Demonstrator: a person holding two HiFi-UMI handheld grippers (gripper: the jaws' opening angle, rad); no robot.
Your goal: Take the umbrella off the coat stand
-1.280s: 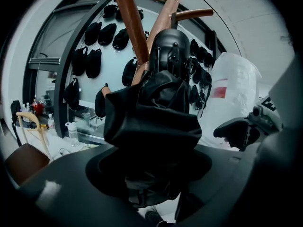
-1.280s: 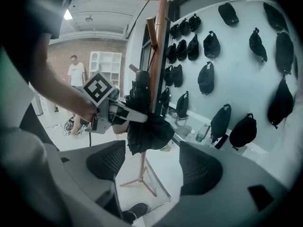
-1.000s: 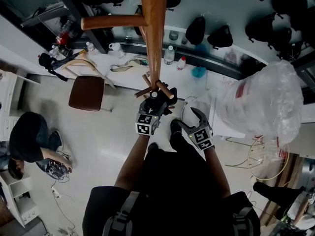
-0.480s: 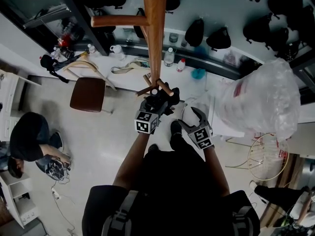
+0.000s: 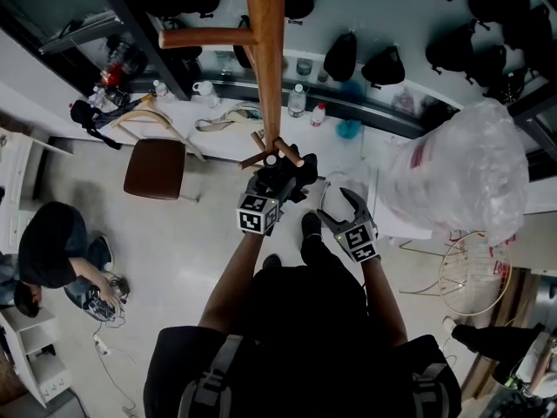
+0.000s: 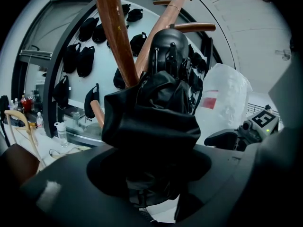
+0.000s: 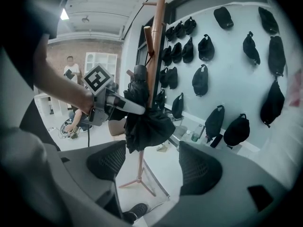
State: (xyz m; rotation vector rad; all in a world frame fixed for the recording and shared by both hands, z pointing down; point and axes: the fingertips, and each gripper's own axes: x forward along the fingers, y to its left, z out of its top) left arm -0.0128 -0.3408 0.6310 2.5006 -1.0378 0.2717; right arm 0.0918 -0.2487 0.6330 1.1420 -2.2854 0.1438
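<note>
A tall wooden coat stand rises in front of me, its pegs jutting out near the folded black umbrella. My left gripper is shut on the umbrella's bundled fabric, right beside the pole. In the left gripper view the umbrella fills the space between the jaws, with a wooden peg just behind it. The right gripper view shows the umbrella against the pole, clamped from the left. My right gripper hangs open and empty a little to the right, apart from the umbrella.
A brown chair stands left of the stand. Behind it runs a counter with bottles, under a wall of black bags. A big clear plastic bag sits at the right. A person crouches on the floor at the left.
</note>
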